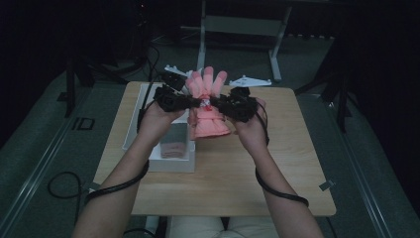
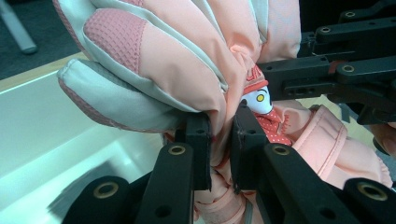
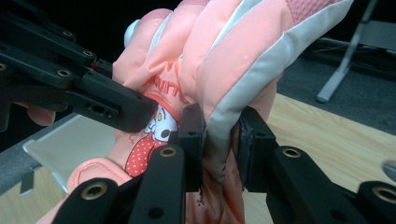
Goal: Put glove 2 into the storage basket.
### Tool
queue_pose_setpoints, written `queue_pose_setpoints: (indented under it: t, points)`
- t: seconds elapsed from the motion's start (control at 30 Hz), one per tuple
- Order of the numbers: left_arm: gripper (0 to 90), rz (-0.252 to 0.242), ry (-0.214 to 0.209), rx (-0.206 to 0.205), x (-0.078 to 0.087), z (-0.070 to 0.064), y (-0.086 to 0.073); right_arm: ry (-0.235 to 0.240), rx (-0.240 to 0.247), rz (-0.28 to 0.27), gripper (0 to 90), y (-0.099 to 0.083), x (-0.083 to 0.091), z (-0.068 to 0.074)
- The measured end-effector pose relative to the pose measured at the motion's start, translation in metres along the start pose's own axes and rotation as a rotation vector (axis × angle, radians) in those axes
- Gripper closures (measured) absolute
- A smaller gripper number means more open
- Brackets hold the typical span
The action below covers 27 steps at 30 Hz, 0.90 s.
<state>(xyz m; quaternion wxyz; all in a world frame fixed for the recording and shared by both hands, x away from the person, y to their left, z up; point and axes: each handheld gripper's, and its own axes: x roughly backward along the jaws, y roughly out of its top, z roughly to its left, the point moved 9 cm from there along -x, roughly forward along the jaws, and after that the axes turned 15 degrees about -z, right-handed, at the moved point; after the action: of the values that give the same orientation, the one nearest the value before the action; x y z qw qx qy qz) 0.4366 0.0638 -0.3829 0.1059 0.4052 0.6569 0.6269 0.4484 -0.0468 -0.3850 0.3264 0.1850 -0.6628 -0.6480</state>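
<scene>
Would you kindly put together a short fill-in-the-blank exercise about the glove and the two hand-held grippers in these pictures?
1. The left hand-held gripper and the right hand-held gripper are both shut on one padded ____ .
2. The glove is mostly ____ in colour, with pale grey trim.
3. In the high view the glove is held up with its fingers pointing ____ from the person.
4. Under the person's left forearm, a white ____ rests on the wooden table.

Missing words: glove; pink; away; box

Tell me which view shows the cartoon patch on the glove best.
The right gripper view: the patch on the glove faces it, partly behind the left gripper. The left gripper view catches it edge-on; the high view shows a speck.
</scene>
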Motion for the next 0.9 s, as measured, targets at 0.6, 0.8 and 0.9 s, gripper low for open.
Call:
queue_pose_setpoints:
  t: [0.6, 0.8, 0.9]
  points:
    - [79.9, 0.043, 0.073, 0.084, 0.051, 0.077, -0.042, 0.062, 0.021, 0.068, 73.9, -0.017, -0.077, 0.072]
    - [79.9, 0.073, 0.043, 0.163, 0.032, 0.098, -0.07, 0.045, 0.019, 0.149, 74.0, -0.045, -0.099, 0.068]
    - [80.2, 0.086, 0.022, 0.206, 0.022, 0.105, -0.084, 0.034, 0.024, 0.193, 74.0, -0.06, -0.106, 0.064]
